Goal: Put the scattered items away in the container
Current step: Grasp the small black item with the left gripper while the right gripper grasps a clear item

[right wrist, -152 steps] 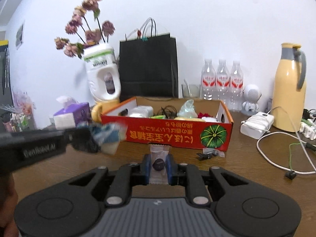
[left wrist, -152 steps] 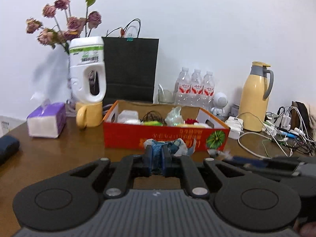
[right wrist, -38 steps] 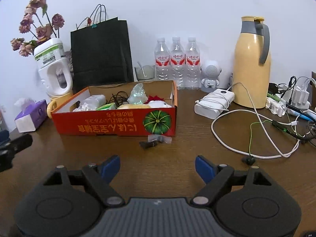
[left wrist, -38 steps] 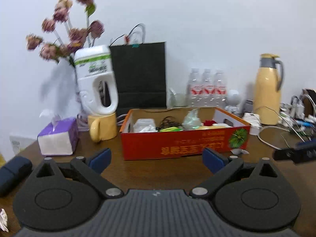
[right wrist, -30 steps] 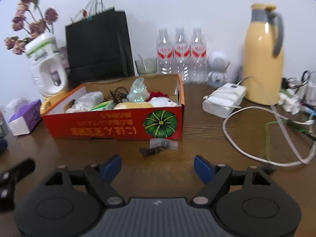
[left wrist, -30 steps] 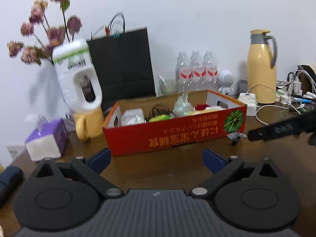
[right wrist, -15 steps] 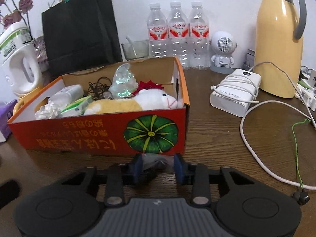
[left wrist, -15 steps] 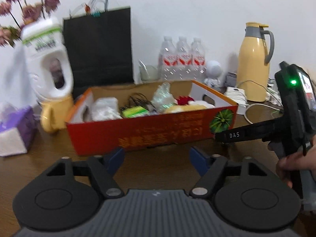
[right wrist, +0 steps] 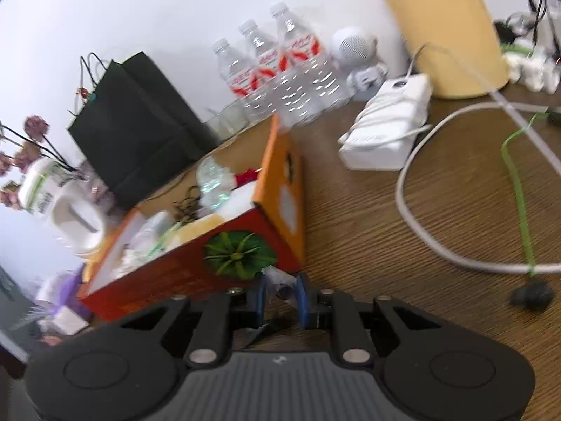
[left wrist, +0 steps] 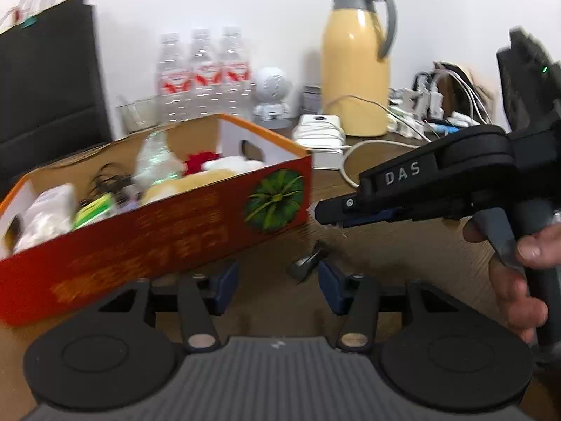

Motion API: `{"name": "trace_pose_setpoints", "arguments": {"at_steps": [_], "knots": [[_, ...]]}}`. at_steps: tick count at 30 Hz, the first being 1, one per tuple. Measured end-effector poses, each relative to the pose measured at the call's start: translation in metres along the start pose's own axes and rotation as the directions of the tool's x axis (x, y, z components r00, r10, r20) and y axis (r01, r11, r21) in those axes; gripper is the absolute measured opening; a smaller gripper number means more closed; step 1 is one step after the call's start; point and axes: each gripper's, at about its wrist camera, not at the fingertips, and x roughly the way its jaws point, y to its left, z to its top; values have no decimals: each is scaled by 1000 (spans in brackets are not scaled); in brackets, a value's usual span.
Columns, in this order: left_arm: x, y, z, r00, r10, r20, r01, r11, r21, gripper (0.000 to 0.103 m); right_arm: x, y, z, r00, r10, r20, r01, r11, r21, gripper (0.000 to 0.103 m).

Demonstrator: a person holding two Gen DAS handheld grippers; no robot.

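Clear-wrapped packet point(right wrist: 280, 282), frame center, is pinched by the right gripper point(right wrist: 280, 296) beside the red cardboard box point(right wrist: 196, 270); a thin hold risks dropping it. Left gripper point(left wrist: 278, 282) is spread, empty.

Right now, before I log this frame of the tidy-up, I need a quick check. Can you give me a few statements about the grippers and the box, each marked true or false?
1. The left gripper is open and holds nothing. True.
2. The right gripper has a plush toy between its fingers. False: a small clear packet sits between them.
3. The red box is empty. False: it already holds several items.
4. The three water bottles stand outside the box, behind it. True.
5. The yellow thermos lies on its side. False: it stands upright.
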Motion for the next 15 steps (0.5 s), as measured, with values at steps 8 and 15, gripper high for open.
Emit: {"name": "trace_pose_setpoints", "arguments": {"at_steps": [8, 15], "knots": [[35, 7, 16, 987, -137, -87, 136, 991, -17, 18, -8, 4, 4, 999, -23, 42, 23, 1000, -16, 17], [24, 19, 3, 986, -147, -78, 140, 986, -88, 9, -6, 8, 1, 999, -29, 40, 30, 999, -41, 18]]}}
